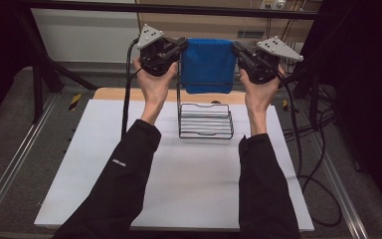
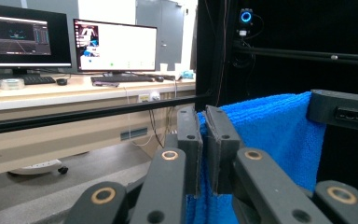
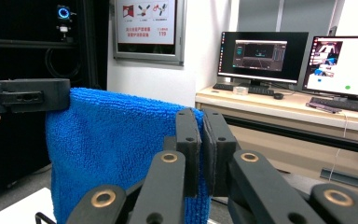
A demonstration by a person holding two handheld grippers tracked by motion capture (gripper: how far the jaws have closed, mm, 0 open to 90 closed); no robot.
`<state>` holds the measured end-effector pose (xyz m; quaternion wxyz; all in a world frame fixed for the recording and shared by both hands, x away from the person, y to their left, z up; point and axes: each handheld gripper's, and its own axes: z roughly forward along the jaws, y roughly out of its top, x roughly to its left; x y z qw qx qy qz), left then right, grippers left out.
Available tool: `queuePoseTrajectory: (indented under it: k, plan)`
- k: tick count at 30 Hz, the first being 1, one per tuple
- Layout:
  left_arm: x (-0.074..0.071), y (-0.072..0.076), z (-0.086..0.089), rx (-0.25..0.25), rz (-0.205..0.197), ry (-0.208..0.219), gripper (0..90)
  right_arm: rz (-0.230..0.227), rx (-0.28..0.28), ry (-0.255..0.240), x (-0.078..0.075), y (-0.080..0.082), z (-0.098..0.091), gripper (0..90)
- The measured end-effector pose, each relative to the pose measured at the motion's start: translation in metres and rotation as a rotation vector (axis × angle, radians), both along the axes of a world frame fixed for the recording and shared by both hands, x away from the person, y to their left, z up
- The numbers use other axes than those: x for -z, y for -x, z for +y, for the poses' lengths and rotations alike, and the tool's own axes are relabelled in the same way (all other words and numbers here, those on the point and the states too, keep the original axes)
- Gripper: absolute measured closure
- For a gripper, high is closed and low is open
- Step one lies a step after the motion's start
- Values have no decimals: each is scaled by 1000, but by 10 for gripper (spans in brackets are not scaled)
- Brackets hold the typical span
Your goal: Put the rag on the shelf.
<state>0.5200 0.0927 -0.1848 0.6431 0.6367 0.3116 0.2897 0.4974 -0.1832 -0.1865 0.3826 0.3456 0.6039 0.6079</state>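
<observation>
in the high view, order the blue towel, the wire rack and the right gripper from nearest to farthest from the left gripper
1. Blue towel: clamped at its top corner by the left gripper, touching it.
2. Right gripper: across the towel, on its other top corner.
3. Wire rack: below the towel, on the white table.

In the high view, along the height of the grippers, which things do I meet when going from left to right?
Left gripper → blue towel, held up between both above the wire rack → right gripper.
</observation>
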Motion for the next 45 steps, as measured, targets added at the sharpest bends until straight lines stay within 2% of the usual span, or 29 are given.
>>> queuePoseTrajectory:
  k: [10, 15, 25, 30, 38, 45]
  plan:
    - [16, 3, -2, 19, 14, -34, 851, 32, -12, 3, 14, 4, -5, 864]
    - [23, 5, -3, 32, 20, -44, 851, 46, -18, -11, 23, 6, -9, 863]
    - [26, 15, -2, 59, 14, -67, 850, 65, -53, -22, 31, 17, -15, 859]
    - [28, 21, -2, 79, 26, -67, 850, 72, -62, -11, 34, 22, -17, 858]
    - [36, 26, -2, 92, 43, -100, 850, 90, -77, 1, 43, 26, -20, 856]
    - [40, 32, -2, 110, 66, -122, 848, 127, -90, 24, 50, 28, -22, 854]
